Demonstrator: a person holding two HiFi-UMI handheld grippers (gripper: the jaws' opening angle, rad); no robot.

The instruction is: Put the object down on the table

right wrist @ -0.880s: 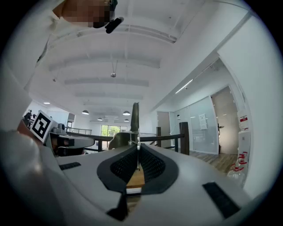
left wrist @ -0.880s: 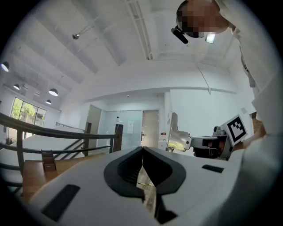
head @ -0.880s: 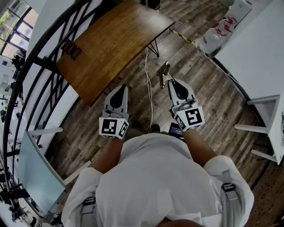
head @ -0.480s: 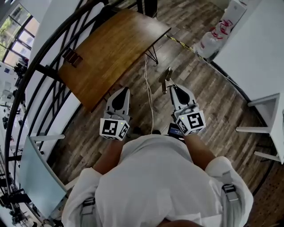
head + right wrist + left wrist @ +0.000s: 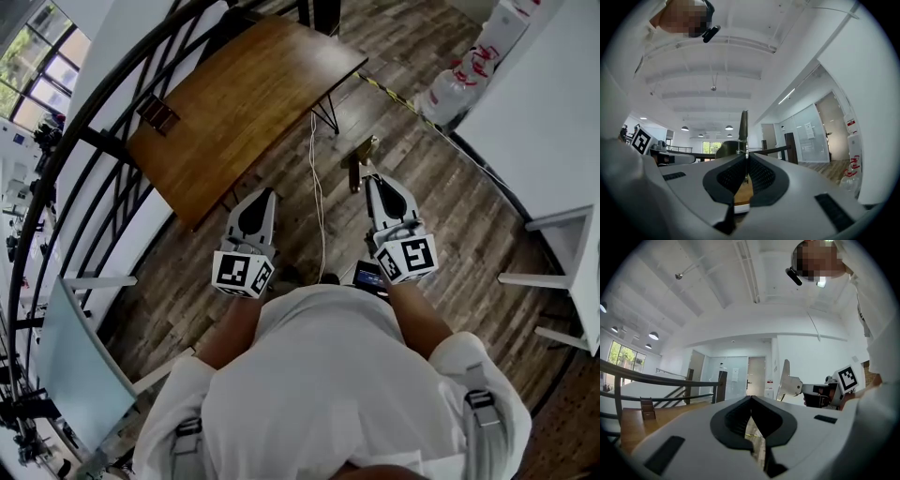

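1. A person stands on a wood-plank floor (image 5: 450, 206) with a gripper in each hand. The right gripper (image 5: 367, 176), lower centre-right of the head view, is clamped on the object (image 5: 360, 155), a thin flat metal piece jutting past its tips above the floor.
2. The wooden table (image 5: 244, 94) fills the upper left-centre of the head view, well apart from the object. The setting-down appears not yet begun.
3. To do the step well, the carrier would likely need to close on the table's near edge and bring the piece over bare wood, clear of the small dark item (image 5: 157, 114) near the table's left edge. The piece should be lowered until it rests on the top, and only then should the jaws part. A thin piece released from height would probably clatter or slide off.
4. The right gripper view shows the jaws pressed on the piece's lower end, which stands up edge-on between them.
5. The left gripper (image 5: 263, 195), lower centre-left, points the same way beside its partner. Its own view shows the jaws shut together with nothing between them.
6. Both forearms are bent in front of the white shirt (image 5: 328, 384), with the grippers side by side and apart.
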